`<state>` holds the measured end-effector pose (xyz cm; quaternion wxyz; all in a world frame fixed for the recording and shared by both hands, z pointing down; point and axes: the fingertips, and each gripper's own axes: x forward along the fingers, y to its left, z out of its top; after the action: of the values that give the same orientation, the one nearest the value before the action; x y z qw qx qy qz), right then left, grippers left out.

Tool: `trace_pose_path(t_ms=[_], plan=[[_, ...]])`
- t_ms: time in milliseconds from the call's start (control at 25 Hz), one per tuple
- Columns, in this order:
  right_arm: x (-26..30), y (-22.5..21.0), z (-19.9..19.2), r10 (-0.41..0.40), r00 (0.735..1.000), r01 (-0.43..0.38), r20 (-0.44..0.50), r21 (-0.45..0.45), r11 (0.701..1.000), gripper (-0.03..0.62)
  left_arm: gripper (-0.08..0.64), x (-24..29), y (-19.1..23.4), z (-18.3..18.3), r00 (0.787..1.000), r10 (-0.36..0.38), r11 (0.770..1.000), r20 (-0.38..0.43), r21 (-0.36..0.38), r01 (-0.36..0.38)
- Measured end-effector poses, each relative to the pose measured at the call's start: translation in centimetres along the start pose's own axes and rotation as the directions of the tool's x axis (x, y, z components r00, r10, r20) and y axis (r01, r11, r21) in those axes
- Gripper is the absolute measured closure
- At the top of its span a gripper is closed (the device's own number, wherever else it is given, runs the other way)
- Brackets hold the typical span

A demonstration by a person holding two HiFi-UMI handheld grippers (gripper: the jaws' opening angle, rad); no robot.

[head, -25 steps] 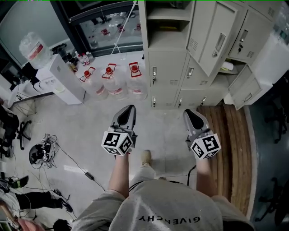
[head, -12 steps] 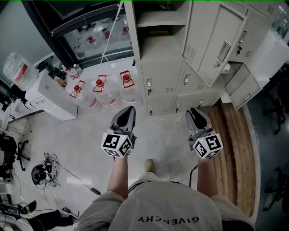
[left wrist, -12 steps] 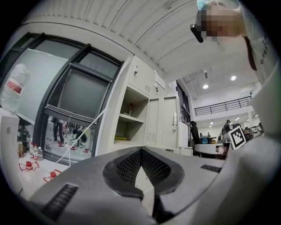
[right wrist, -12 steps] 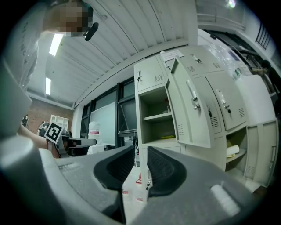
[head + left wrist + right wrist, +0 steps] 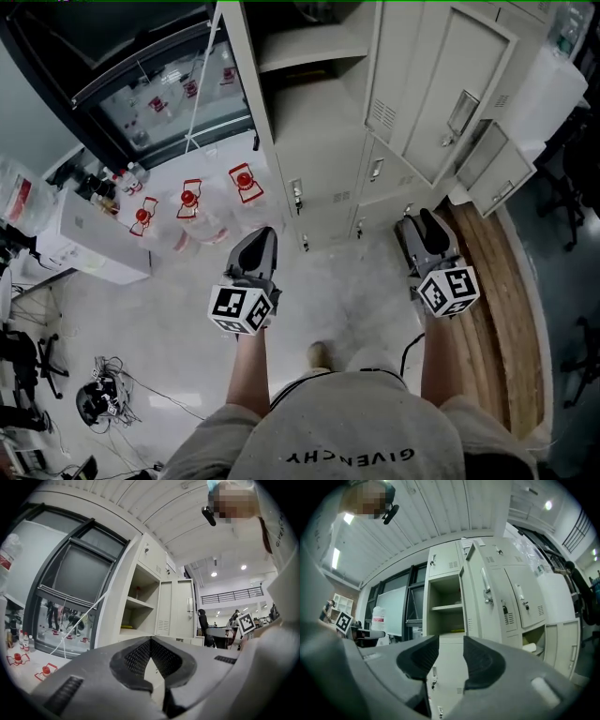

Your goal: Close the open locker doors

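Note:
The beige locker bank (image 5: 323, 141) stands ahead of me. Its upper compartment (image 5: 309, 47) is open with a shelf inside, and its tall door (image 5: 441, 84) swings out to the right. Further right, a smaller low door (image 5: 497, 173) also hangs open. My left gripper (image 5: 265, 231) is shut and empty, held above the floor short of the lockers. My right gripper (image 5: 419, 218) is below the tall door; its jaws are opening, with nothing between them. The right gripper view shows the tall door (image 5: 480, 592) beside the open compartment (image 5: 446, 606). The left gripper (image 5: 151, 641) points at the same compartment (image 5: 136, 611).
Several red-capped water jugs (image 5: 187, 202) stand on the floor left of the lockers, beside a white dispenser (image 5: 94, 234). A wooden platform (image 5: 497, 309) runs along the right. Cables and a helmet (image 5: 98, 403) lie at the lower left. My foot (image 5: 322, 354) is below the grippers.
I have moved closer to the lockers, which now fill more of the top of the head view. The right gripper's jaws have parted. The left gripper stays shut.

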<state>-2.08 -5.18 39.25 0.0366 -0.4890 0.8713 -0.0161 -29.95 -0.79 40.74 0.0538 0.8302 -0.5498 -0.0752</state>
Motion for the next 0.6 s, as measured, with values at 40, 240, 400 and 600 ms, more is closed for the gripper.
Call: trace_pose_path(t_ms=[40,240,400,600], plan=[[0.2,-0.5,0.2,-0.006,1.000,0.006,-0.003,-0.005,1.000,0.438,0.563,0.4,0.2,0.0,1.000,0.003,1.000,0.006,-0.008,-0.003],[1.1,-4.1,1.5,-0.050,0.999,0.050,0.001,-0.028,0.998,0.419,0.563,2.4,0.3,-0.5,1.000,0.025,0.999,0.013,-0.027,-0.024],[2.7,-7.6,3.6,-0.106,0.994,0.107,0.029,-0.048,0.993,0.394,0.563,4.6,0.3,0.4,0.999,0.044,0.998,0.018,-0.043,-0.043],[4.2,-11.5,5.5,-0.153,0.986,0.157,0.071,-0.062,0.986,0.376,0.563,6.7,-0.3,1.4,0.997,0.064,0.998,0.036,-0.027,-0.063]])
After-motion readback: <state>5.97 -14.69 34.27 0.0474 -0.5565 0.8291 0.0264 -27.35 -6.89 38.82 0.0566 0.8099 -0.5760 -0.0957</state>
